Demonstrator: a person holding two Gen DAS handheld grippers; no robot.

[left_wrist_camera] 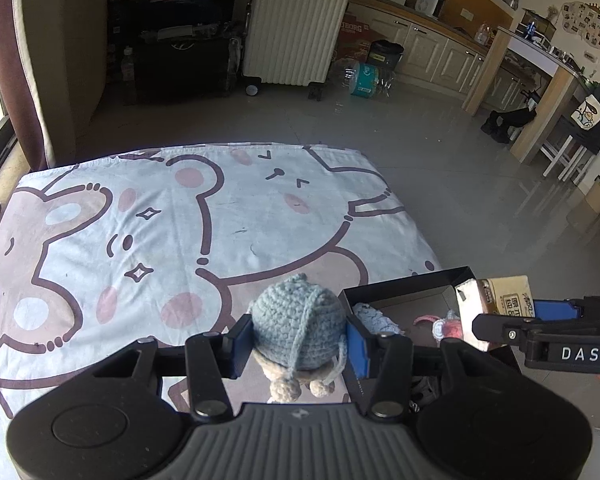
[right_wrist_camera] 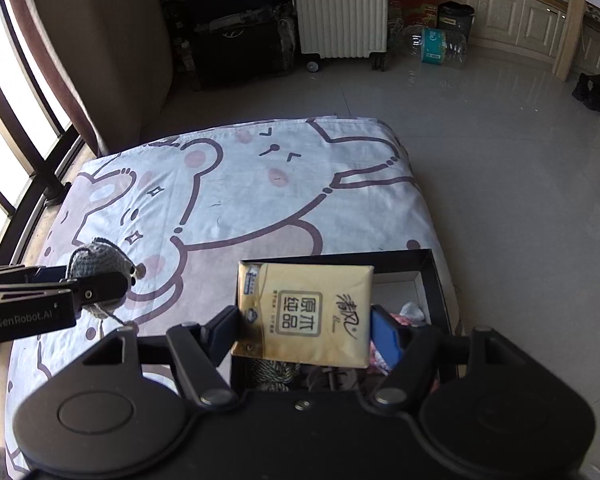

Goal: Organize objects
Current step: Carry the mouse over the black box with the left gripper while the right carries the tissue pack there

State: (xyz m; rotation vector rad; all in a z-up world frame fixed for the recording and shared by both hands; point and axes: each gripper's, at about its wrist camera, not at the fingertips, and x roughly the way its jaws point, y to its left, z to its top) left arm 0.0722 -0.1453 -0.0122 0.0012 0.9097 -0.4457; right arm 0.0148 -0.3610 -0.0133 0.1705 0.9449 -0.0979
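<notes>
My left gripper [left_wrist_camera: 298, 338] is shut on a grey-blue crocheted doll [left_wrist_camera: 298, 326] and holds it above the cartoon bedsheet [left_wrist_camera: 140, 220], just left of a black box [left_wrist_camera: 404, 286]. My right gripper [right_wrist_camera: 304, 326] is shut on a tan tissue pack [right_wrist_camera: 306, 312] and holds it over the same black box [right_wrist_camera: 432, 276]. The box holds a light blue knit piece [left_wrist_camera: 374, 316], a pink-red crocheted item [left_wrist_camera: 446, 326] and yarn [right_wrist_camera: 274, 374]. The doll [right_wrist_camera: 98, 260] and left gripper [right_wrist_camera: 100, 292] show at the left of the right wrist view; the tissue pack [left_wrist_camera: 496, 304] shows at the right of the left wrist view.
The bed's far and right edges drop to a tiled floor [right_wrist_camera: 500, 140]. A white suitcase [left_wrist_camera: 296, 28], dark bags [left_wrist_camera: 180, 52] and water bottles [left_wrist_camera: 364, 76] stand beyond. A curtain [left_wrist_camera: 40, 60] and window [right_wrist_camera: 12, 120] are at the left.
</notes>
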